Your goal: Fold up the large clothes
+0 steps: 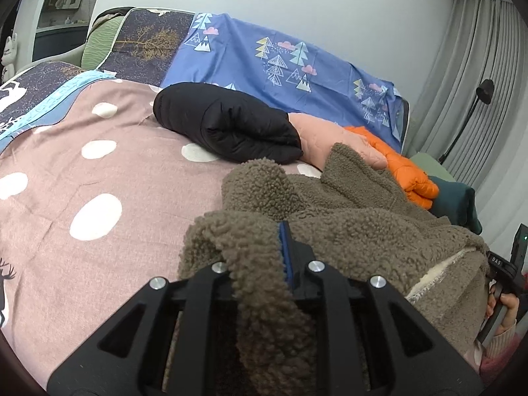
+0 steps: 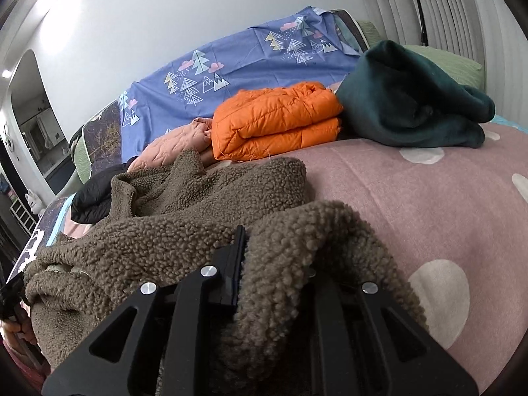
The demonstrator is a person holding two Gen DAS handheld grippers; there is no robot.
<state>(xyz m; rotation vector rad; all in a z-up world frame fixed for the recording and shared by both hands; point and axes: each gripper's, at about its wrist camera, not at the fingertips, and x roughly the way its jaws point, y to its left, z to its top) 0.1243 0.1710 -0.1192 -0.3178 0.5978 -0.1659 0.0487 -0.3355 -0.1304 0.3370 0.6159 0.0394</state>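
Fingers point(image 1: 286, 247) of the left gripper point(image 1: 264, 260) are pinching a fold of the brown fleece jacket point(image 1: 346, 217); only the blue-padded right finger is showing, the other one being buried under the pile. Fleece is running back between the fingers into the gripper frame.

Fingers point(image 2: 238, 257) of the right gripper point(image 2: 260, 264) are clamping another fold of the same brown fleece jacket point(image 2: 184, 217). Only the left finger is showing, while the right one is lying hidden beneath the fabric.

Between the two grips, the jacket is lying bunched on the near part of the bed point(image 1: 99, 171), spreading toward the far side. A pale lining edge is showing at its near right in the left wrist view. The bed cover is pink with white spots.

Beyond the jacket, four folded items are sitting in a row along the far side of the bed:
- black padded garment point(image 1: 227, 125), at the left;
- pink quilted garment point(image 1: 330, 135), just beside it;
- orange puffer jacket point(image 2: 274, 118), touching the pink one;
- dark green garment point(image 2: 409, 105), at the right.

Behind the row, a blue sheet point(image 2: 231, 59) printed with trees is hanging against the wall. A person's hand point(image 1: 505, 310) is gripping the right gripper's handle at the right edge of the left wrist view.
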